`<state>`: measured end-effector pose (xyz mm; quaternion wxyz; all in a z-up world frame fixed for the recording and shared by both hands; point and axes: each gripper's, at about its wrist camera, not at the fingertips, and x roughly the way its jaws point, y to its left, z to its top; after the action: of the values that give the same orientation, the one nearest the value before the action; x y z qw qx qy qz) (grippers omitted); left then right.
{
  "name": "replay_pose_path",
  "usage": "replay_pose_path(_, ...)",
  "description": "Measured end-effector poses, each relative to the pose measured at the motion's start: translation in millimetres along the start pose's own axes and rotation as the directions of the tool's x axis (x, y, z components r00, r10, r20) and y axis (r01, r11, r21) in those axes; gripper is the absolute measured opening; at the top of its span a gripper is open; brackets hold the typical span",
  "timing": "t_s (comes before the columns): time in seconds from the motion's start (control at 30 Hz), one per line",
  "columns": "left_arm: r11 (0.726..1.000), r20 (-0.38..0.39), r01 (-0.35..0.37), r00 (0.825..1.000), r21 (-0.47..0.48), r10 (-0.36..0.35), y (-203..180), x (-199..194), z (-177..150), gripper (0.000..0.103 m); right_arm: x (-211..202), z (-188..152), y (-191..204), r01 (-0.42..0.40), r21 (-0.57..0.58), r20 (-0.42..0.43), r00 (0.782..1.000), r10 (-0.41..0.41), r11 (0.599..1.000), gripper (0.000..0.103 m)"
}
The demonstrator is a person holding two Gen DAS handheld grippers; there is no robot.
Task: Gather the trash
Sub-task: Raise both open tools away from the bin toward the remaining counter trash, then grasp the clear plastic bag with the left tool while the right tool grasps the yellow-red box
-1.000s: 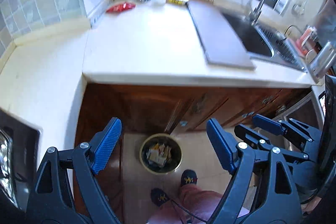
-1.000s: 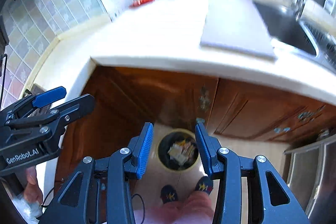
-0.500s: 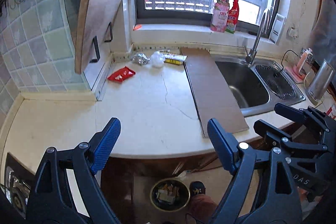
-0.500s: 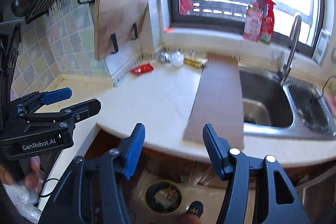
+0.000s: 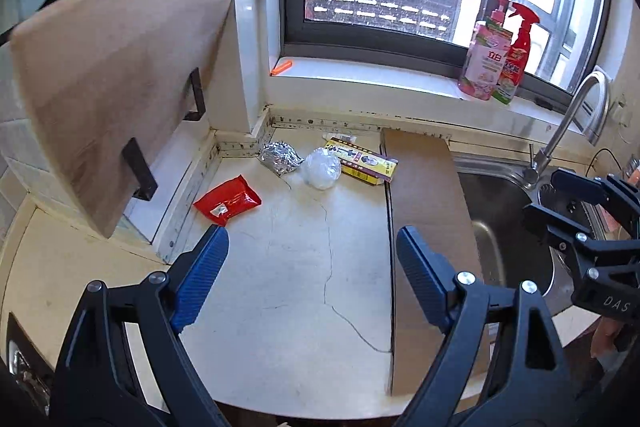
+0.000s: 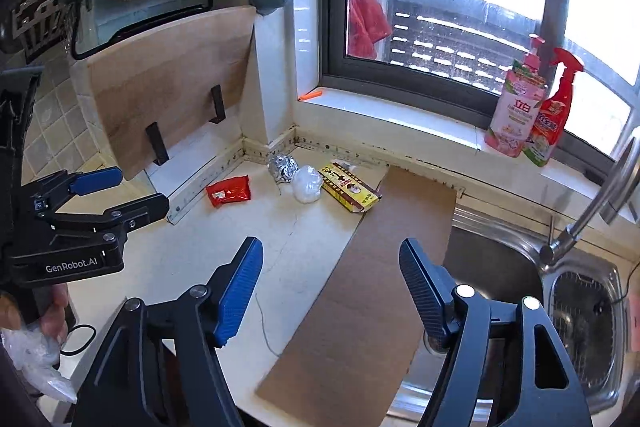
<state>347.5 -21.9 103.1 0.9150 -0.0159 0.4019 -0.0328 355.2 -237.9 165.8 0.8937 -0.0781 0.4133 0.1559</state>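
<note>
Red is what catches the eye: one red wrapper (image 5: 227, 200) lies on the cream countertop (image 5: 288, 291), ahead and slightly left of the left gripper (image 5: 312, 281), long axis slanting up to the right. Behind it sit one foil ball (image 5: 280, 157), one white plastic wad (image 5: 321, 169) and one yellow box (image 5: 362, 163), in a row along the back wall, the box angled toward the cardboard sheet (image 5: 430, 195). Four pieces, all well apart from both tools. The left gripper stands wide and empty; the right gripper (image 6: 332, 285) is opening, nothing between its jaws. The left looks nearer the wrapper, the right nearer the box.
</note>
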Motion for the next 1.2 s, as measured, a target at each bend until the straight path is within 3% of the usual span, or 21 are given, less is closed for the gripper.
replay_pose_path(0.2, 0.999, -0.116, -0.038, 0.993, -0.029, 0.035, -17, 107, 48, 0.084, 122, 55, -68, -0.092, 0.002, -0.112, 0.989, 0.092, 0.996, 0.079)
replay_pose_path(0.33, 0.996, -0.194, -0.056, 0.980, -0.063, 0.042, -21, 178, 64, 0.084, 208, 72, -91, -0.119, -0.030, -0.176, 0.978, 0.112, 0.992, 0.079)
replay_pose_path(0.47, 0.993, -0.271, -0.056, 0.962, -0.104, 0.026, -19, 244, 72, 0.084, 281, 68, -100, -0.135, 0.006, -0.220, 0.966, 0.133, 0.991, 0.079)
replay_pose_path(0.7, 0.984, -0.369, -0.103, 0.928, -0.147, 0.042, -10, 329, 65, 0.082, 350, 47, -92, -0.170, 0.015, -0.258, 0.952, 0.168, 0.985, 0.079)
replay_pose_path(0.83, 0.973, -0.399, -0.095, 0.917, -0.212, 0.003, 3, 354, 60, 0.069, 376, 39, -82, -0.192, -0.034, -0.271, 0.946, 0.176, 0.981, 0.079)
replay_pose_path(0.9, 0.967, -0.403, -0.087, 0.915, -0.239, -0.017, 8, 360, 59, 0.051, 380, 36, -74, -0.199, -0.054, -0.273, 0.946, 0.177, 0.978, 0.080)
replay_pose_path(1.0, 0.960, -0.390, -0.097, 0.921, -0.264, -0.014, 14, 362, 58, 0.035, 391, 35, -65, -0.204, -0.078, -0.275, 0.945, 0.175, 0.976, 0.080)
replay_pose_path(1.1, 0.955, -0.374, -0.099, 0.927, -0.279, -0.014, 19, 356, 55, 0.025, 404, 35, -58, -0.196, -0.099, -0.274, 0.948, 0.163, 0.976, 0.080)
replay_pose_path(1.2, 0.951, -0.370, -0.114, 0.929, -0.287, -0.001, 23, 347, 49, 0.023, 416, 33, -54, -0.189, -0.112, -0.285, 0.947, 0.151, 0.976, 0.080)
